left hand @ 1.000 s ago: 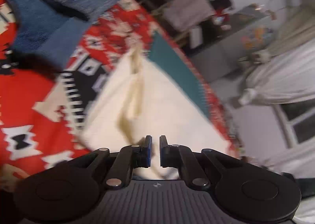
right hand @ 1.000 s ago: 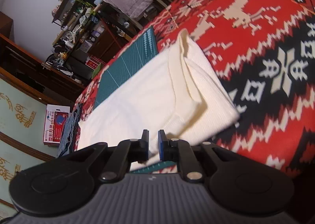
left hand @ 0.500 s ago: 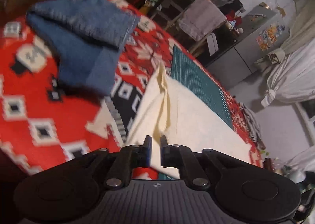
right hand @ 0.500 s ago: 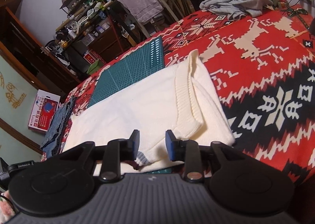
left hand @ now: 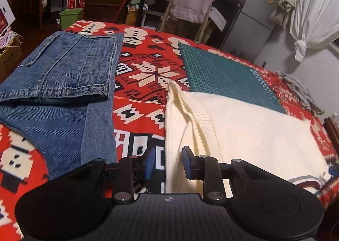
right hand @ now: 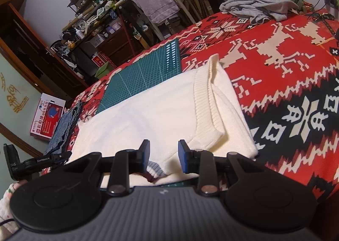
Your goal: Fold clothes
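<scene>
Both grippers have let go since a second ago: the left gripper (left hand: 167,163) and the right gripper (right hand: 162,156) are now standing with jaws spread, grasping nothing. The cream sweater (right hand: 152,118) is lying folded on the red patterned blanket (right hand: 286,67), partly overlapping the green cutting mat (right hand: 144,75); its ribbed hem is running up beside each gripper. Folded jeans (left hand: 55,84) are resting to the left, apart from the sweater. A grey garment (right hand: 256,5) is sitting crumpled at the blanket's far edge.

Cluttered home room: patterned blanket (left hand: 148,67) on the bed, fridge (left hand: 254,7) at 1 o'clock, packed shelves (right hand: 95,18) at 11.
</scene>
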`<state>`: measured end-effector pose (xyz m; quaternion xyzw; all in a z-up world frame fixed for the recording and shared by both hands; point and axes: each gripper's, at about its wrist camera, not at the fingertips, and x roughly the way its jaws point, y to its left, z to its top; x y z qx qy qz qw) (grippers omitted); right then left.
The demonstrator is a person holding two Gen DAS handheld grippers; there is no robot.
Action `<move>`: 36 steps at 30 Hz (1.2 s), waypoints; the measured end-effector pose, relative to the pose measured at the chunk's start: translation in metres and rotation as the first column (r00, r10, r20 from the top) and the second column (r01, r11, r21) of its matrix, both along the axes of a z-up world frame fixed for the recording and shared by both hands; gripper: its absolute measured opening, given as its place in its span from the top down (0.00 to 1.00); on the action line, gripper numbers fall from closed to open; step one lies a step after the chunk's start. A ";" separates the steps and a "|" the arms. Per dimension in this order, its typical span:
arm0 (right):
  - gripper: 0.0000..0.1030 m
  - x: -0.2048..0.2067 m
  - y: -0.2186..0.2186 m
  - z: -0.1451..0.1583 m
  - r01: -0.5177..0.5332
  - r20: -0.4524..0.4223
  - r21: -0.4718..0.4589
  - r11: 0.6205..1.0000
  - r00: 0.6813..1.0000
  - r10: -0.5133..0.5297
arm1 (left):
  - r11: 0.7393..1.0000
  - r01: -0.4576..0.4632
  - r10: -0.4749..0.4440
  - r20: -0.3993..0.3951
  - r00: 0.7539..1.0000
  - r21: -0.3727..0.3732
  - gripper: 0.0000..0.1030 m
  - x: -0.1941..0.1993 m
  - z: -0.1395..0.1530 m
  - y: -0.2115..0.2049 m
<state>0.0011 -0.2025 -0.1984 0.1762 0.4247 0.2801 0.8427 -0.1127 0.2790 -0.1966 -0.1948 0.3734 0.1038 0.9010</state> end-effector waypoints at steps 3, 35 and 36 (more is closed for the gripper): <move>0.69 0.000 0.001 0.000 0.000 -0.002 -0.001 1.000 1.000 0.000 | 1.000 -0.003 0.003 0.017 1.000 -0.025 0.74 0.001 -0.001 0.003; 0.69 0.005 -0.009 0.004 0.031 -0.001 0.075 0.997 1.000 -0.031 | 0.963 0.263 -0.250 0.184 0.951 -0.053 0.97 0.060 0.092 -0.103; 0.69 0.005 -0.011 0.004 0.034 0.002 0.077 0.996 0.999 -0.034 | 0.959 0.277 -0.263 0.179 0.948 -0.058 0.97 0.067 0.088 -0.113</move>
